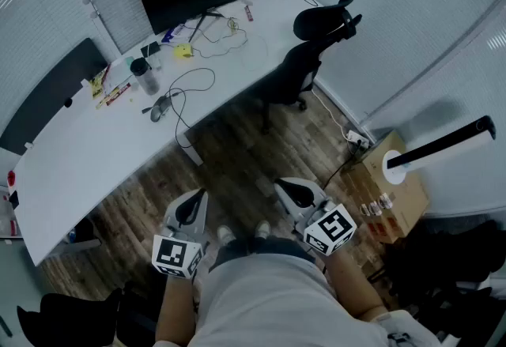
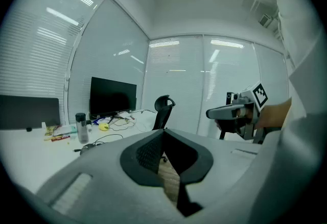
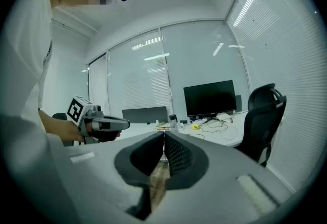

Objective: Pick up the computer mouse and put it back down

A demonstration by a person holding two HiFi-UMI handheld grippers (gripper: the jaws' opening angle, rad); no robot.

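Lying on white desk (image 1: 79,164) — computer mouse (image 1: 160,108), near bottle (image 1: 144,77)

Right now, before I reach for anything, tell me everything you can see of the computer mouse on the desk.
The computer mouse is small, dark grey and rounded, probably plastic. It lies flat on the white desk, near the front edge, with a bottle just behind it. A thin dark cable leaves it and loops across the desktop. Only the desk and its own cable touch it; nothing holds it. Buttons and wheel are too small to make out.
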